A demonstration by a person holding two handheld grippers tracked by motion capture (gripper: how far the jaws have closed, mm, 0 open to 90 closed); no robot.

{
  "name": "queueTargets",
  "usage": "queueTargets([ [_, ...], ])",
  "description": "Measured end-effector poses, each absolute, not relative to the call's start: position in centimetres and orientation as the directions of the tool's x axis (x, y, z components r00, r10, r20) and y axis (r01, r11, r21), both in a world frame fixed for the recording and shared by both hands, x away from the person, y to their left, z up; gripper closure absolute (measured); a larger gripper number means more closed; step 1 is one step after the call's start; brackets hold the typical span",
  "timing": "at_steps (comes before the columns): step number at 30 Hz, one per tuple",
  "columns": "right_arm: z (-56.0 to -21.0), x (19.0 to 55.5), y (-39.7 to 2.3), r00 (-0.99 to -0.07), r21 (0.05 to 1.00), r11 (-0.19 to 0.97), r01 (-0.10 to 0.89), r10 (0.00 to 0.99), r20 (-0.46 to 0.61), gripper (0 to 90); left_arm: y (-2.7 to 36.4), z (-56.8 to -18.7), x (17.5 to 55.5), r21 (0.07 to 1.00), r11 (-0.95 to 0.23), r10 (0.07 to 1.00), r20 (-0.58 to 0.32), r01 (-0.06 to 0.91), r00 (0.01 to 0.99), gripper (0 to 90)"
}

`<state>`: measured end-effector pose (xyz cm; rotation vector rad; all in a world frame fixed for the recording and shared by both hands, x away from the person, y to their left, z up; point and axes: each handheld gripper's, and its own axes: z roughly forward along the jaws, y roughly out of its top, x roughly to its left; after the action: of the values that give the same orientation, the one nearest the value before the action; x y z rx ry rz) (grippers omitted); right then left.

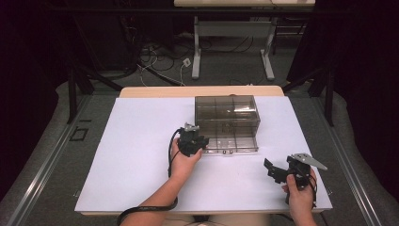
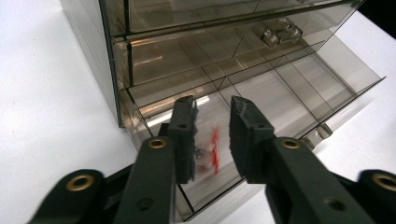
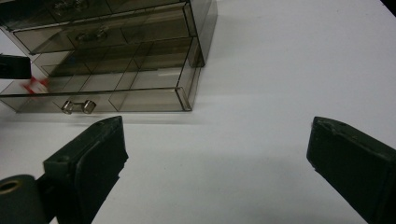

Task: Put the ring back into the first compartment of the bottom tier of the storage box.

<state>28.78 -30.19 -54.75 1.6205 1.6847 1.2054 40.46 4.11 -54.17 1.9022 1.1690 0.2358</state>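
Note:
A smoky clear drawer box (image 1: 227,110) stands on the white table, its bottom drawer (image 1: 234,144) pulled out toward me. My left gripper (image 1: 199,141) hovers over that drawer's left end. In the left gripper view its jaws (image 2: 212,106) stand a little apart above a front compartment of the drawer (image 2: 289,100). Down between them is a small clear packet with a red mark (image 2: 211,150), blurred, and the pads do not press on it. The packet (image 3: 36,85) also appears in the right gripper view. My right gripper (image 1: 273,170) (image 3: 217,128) is held wide open over bare table at the front right.
The open drawer has a small metal knob handle (image 3: 77,107) on its front and several divided compartments. A closed drawer above it carries another handle (image 2: 278,33). The white table top (image 1: 141,155) ends near my forearms. Cables and a table frame (image 1: 233,47) lie on the floor beyond.

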Motion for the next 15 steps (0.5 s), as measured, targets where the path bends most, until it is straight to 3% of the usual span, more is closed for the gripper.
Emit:
queueTargets([
  [15, -54.86, 29.02, -30.25, -0.164, 0.857, -0.111, 0.504, 0.961, 0.221, 4.4, 4.58, -54.01, 40.17, 0.768, -0.179, 0.800, -0.250, 0.615, 0.545, 58.7],
])
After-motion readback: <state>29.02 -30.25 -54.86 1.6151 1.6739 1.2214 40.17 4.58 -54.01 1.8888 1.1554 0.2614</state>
